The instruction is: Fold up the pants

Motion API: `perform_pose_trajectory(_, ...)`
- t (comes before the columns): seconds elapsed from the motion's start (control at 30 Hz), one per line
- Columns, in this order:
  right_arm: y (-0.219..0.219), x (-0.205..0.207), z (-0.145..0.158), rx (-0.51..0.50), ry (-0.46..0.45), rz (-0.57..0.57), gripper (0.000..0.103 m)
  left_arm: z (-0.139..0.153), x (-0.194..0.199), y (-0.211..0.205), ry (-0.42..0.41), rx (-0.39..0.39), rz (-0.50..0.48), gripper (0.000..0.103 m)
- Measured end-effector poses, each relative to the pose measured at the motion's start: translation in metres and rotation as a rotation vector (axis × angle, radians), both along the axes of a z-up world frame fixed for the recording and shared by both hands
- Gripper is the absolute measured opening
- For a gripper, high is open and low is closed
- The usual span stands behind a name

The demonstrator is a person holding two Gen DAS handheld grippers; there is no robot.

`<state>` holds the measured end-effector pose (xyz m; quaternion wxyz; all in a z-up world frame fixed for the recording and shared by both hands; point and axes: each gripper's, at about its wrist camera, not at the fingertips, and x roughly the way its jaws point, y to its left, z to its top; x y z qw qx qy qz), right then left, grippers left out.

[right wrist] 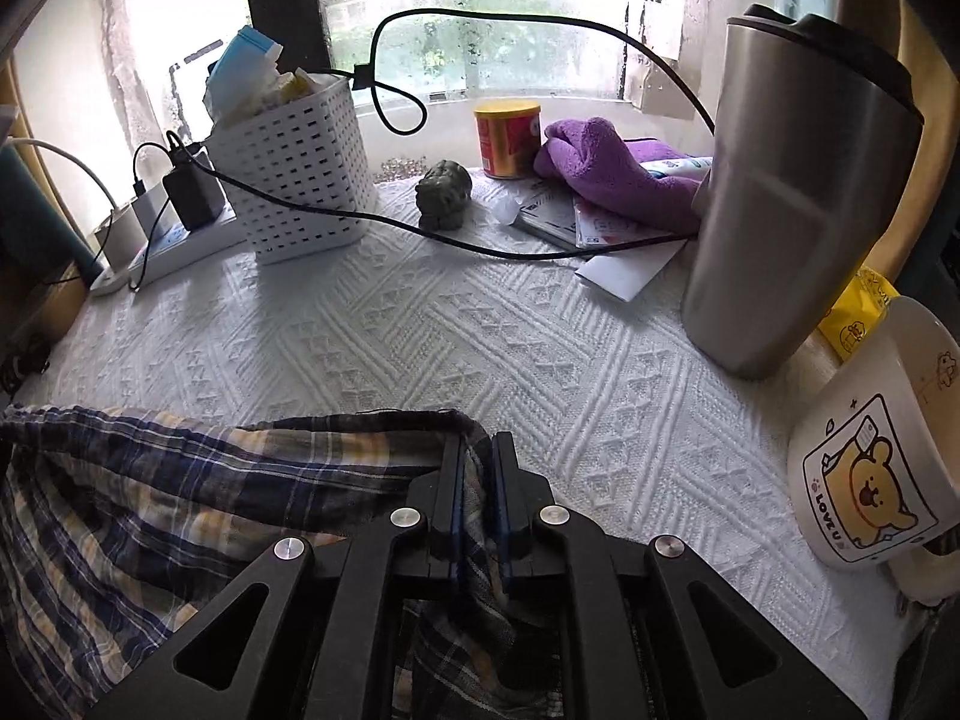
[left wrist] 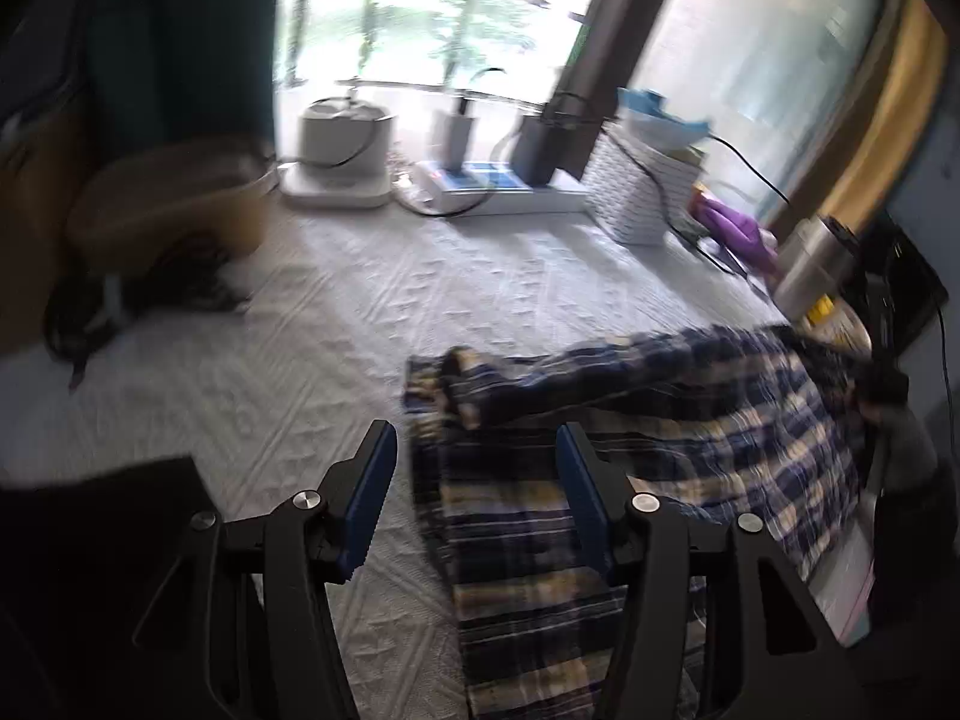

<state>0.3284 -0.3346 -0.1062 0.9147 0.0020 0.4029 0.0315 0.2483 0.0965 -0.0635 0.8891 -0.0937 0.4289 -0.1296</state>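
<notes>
The right gripper (right wrist: 477, 450) has its fingers (right wrist: 450, 480) clenched on a fold of the plaid pants (right wrist: 180, 480), the cloth pinched between the two blue pads and bunching up just past the tips. From there the pants trail off to the left and down under the gripper body, lying on the white textured cloth that covers the worktop (right wrist: 480, 330).

The left gripper (left wrist: 477, 450) has its fingers (left wrist: 372, 480) released and spread wide, holding nothing; the right-hand one sits over the pants (left wrist: 600, 480), the other over bare cloth of the worktop (left wrist: 300, 330). This view is blurred.

Beyond the right gripper stand a steel tumbler (right wrist: 798, 192), a bear mug (right wrist: 870, 450), a purple towel (right wrist: 612, 174), a yellow can (right wrist: 507, 138) and a white basket (right wrist: 294, 174), with a black cable (right wrist: 420, 234) running across the worktop.
</notes>
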Motion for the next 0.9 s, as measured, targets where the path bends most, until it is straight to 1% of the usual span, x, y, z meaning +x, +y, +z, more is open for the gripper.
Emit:
perform_pose_trajectory(0.03,0.000,-0.002,0.001,-0.004,-0.007,0.002,0.009,-0.001,0.004,-0.003,0.004,0.017,-0.014,0.055)
perform_pose_trajectory(0.1,0.001,-0.003,0.005,-0.007,-0.019,0.003,0.010,-0.007,0.015,-0.004,0.030,0.038,-0.012,0.055)
perform_pose_trajectory(0.13,0.001,-0.005,0.007,-0.007,-0.024,0.003,0.013,-0.012,0.023,-0.006,0.048,0.057,-0.012,0.055)
perform_pose_trajectory(0.2,0.000,-0.009,0.012,-0.010,-0.038,-0.002,0.025,-0.018,0.036,-0.008,0.072,0.103,0.001,0.055)
perform_pose_trajectory(0.23,-0.001,-0.012,0.015,-0.010,-0.048,-0.005,0.037,-0.021,0.043,-0.010,0.077,0.129,0.007,0.055)
perform_pose_trajectory(0.27,-0.002,-0.014,0.017,-0.009,-0.054,-0.007,0.056,-0.023,0.051,-0.011,0.079,0.152,0.008,0.055)
perform_pose_trajectory(0.33,-0.004,-0.022,0.022,-0.002,-0.079,-0.014,0.073,-0.025,0.062,-0.011,0.071,0.178,0.016,0.055)
perform_pose_trajectory(0.47,-0.009,-0.036,0.029,-0.010,-0.100,-0.025,0.073,-0.028,0.082,-0.004,0.067,0.192,0.060,0.055)
perform_pose_trajectory(0.53,-0.011,-0.042,0.029,-0.014,-0.093,-0.034,0.073,-0.028,0.088,0.004,0.062,0.182,0.102,0.055)
perform_pose_trajectory(0.6,-0.012,-0.046,0.028,-0.018,-0.086,-0.042,0.073,-0.025,0.086,0.012,0.068,0.156,0.133,0.055)
perform_pose_trajectory(0.77,-0.015,-0.057,0.024,-0.026,-0.067,-0.063,0.073,-0.013,0.052,0.016,0.066,0.100,0.112,0.055)
perform_pose_trajectory(0.9,-0.020,-0.065,0.021,-0.022,-0.059,-0.078,0.073,-0.011,0.012,0.013,0.100,0.052,0.093,0.055)
